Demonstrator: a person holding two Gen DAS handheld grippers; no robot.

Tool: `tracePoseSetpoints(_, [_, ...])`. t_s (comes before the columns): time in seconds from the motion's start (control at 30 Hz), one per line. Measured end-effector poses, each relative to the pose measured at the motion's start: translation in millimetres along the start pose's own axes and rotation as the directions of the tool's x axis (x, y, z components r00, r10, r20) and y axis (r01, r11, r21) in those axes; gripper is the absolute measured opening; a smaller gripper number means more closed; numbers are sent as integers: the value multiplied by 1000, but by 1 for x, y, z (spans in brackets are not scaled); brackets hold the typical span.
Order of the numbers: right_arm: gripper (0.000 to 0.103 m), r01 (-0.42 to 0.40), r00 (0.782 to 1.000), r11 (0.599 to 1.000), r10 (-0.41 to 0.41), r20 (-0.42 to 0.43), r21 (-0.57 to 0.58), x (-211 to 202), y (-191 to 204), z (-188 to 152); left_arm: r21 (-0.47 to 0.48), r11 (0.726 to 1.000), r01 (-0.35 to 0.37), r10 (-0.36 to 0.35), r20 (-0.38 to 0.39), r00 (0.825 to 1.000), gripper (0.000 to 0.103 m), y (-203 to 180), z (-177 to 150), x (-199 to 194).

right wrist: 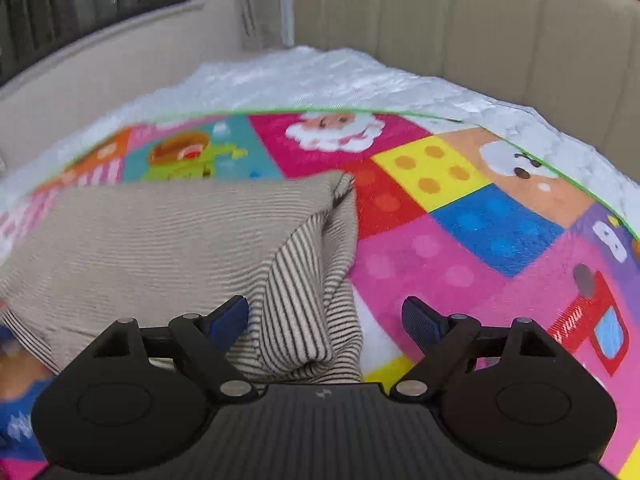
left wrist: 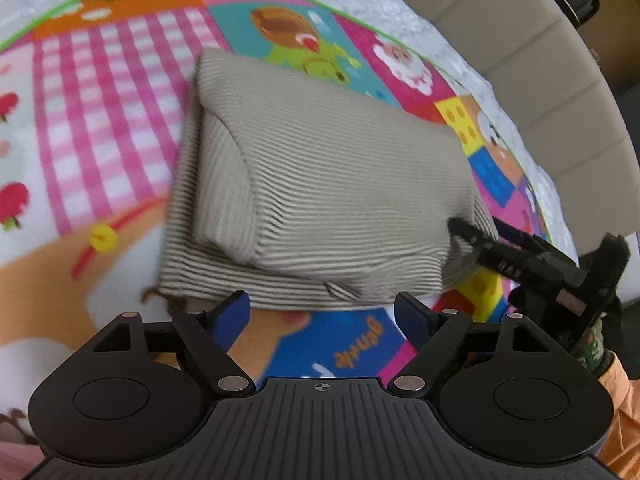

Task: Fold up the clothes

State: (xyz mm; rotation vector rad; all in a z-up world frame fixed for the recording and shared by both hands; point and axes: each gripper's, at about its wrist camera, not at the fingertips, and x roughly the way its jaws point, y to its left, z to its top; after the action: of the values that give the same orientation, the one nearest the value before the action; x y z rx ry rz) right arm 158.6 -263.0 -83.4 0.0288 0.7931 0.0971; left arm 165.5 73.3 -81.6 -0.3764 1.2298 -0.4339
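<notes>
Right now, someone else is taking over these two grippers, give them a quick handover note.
Left gripper: open, empty, hovering at the near edge of the striped garment.
Right gripper: open, empty, at the garment's right end.
The garment lies folded into a compact bundle on the colorful cartoon mat, which lies on a white bed cover.
Done: main folds.
Left: probably tidy the loose layers at the right end; no other clothes in view.
</notes>
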Motion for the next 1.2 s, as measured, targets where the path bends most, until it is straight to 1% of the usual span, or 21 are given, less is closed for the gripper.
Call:
tracePoseSetpoints(0.1, [85, -22, 999, 1000, 21, 24, 20, -6, -5, 4, -34, 999, 7, -8, -22, 1000, 85, 1, 0, 15])
tracePoseSetpoints(0.17, [79, -32, 999, 999, 33, 35, -5, -8, -5, 6, -75, 997, 17, -20, -31, 999, 85, 6, 1, 24])
tracePoseSetpoints(0.2, [70, -30, 999, 999, 31, 41, -28, -8, -3, 6, -93, 995, 22, -25, -32, 999, 85, 8, 2, 27])
tracePoseSetpoints(0.23, [67, -22, 999, 999, 24, 47, -47, -7, -2, 7, -110, 993, 29, -33, -34, 999, 87, 11, 4, 31])
tracePoseSetpoints(0.27, [67, -20, 998, 999, 23, 53, -50, -7, -1, 8, -129, 991, 39, -44, -35, 998, 88, 14, 6, 35])
tracePoseSetpoints(0.37, [67, -50, 996, 999, 49, 69, 1, -9, -5, 14, -173, 982, 73, -80, -31, 996, 92, 20, 14, 42])
tracePoseSetpoints(0.43, [68, -72, 995, 997, 70, 70, 25, -11, -6, 19, -188, 978, 91, -96, -16, 995, 92, 24, 22, 44])
tracePoseSetpoints(0.57, [68, -80, 994, 997, 79, 74, 10, -14, -2, 27, -248, 960, 127, -126, 20, 992, 92, 37, 46, 50])
tracePoseSetpoints(0.67, [70, -78, 994, 997, 78, 71, 6, -14, 0, 33, -238, 964, 122, -111, 58, 992, 92, 42, 68, 53])
tracePoseSetpoints(0.77, [73, -61, 996, 998, 62, 59, -13, -10, 4, 41, -207, 972, 108, -84, 121, 989, 92, 44, 88, 54])
tracePoseSetpoints(0.83, [76, -46, 997, 998, 48, 55, -31, -6, 5, 48, -198, 974, 114, -84, 151, 985, 92, 48, 95, 55])
tracePoseSetpoints(0.93, [77, -25, 998, 998, 28, 59, -49, 3, 2, 65, -191, 973, 130, -94, 185, 978, 92, 56, 102, 56])
tracePoseSetpoints(1.0, [77, -23, 998, 999, 26, 52, -43, 16, -4, 79, -177, 975, 138, -104, 187, 977, 92, 58, 105, 56])
tracePoseSetpoints(1.13, [77, -20, 999, 1000, 19, 40, 17, 56, -10, 112, -148, 979, 139, -112, 179, 977, 93, 58, 107, 55])
tracePoseSetpoints(1.17, [77, -20, 999, 1000, 19, 31, 22, 67, -9, 118, -141, 981, 137, -111, 176, 978, 93, 58, 107, 54])
tracePoseSetpoints(1.2, [78, -34, 999, 999, 34, 1, 28, 83, -8, 124, -132, 982, 133, -109, 173, 979, 93, 58, 108, 54])
